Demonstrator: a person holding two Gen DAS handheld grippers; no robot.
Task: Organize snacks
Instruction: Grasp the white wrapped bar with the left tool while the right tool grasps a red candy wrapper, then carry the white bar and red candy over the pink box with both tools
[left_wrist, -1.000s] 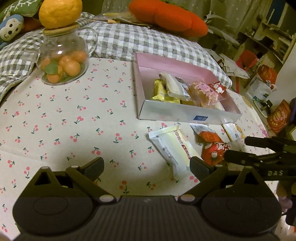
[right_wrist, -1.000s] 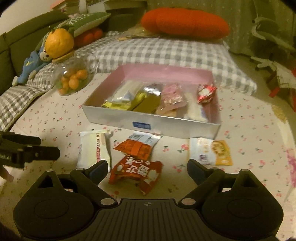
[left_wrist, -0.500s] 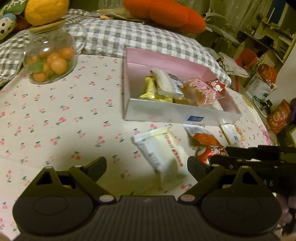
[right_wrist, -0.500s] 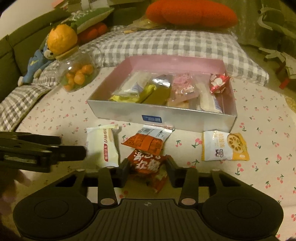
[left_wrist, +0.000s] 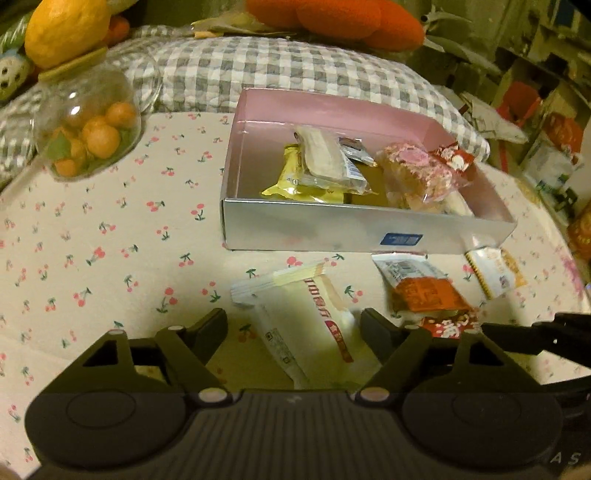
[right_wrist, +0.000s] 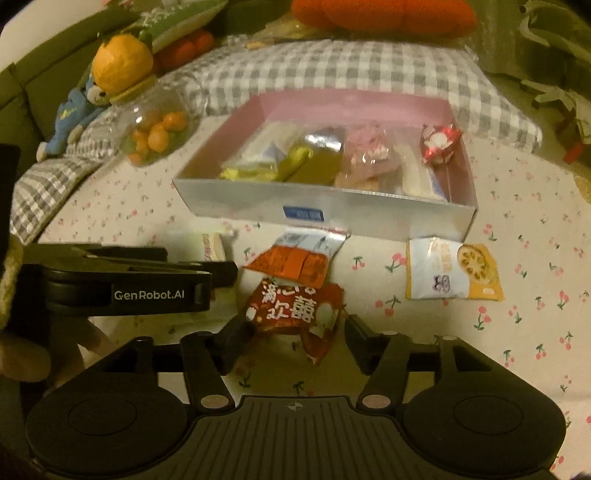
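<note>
so my left tongs (left_wrist: 293, 325) are closing around the cream plastic-wrapped snack bar (left_wrist: 306, 325) on the cherry-print bedsheet (left_wrist: 92, 236), long axis 11-to-5, pads not touching yet, silver cardboard box (left_wrist: 332, 227) at 12, while my right tongs (right_wrist: 295, 332) spread off the crinkly red packet (right_wrist: 295, 306).

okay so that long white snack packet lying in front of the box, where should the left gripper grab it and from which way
Grip the white packet across its narrow width at mid-length, coming down from above. It lies flat on the cherry-print cloth with its long axis running away from the left gripper, whose jaws, just closing, already straddle its near half without pressing it. The crimped far end looks thinner and likelier to slip.
</note>
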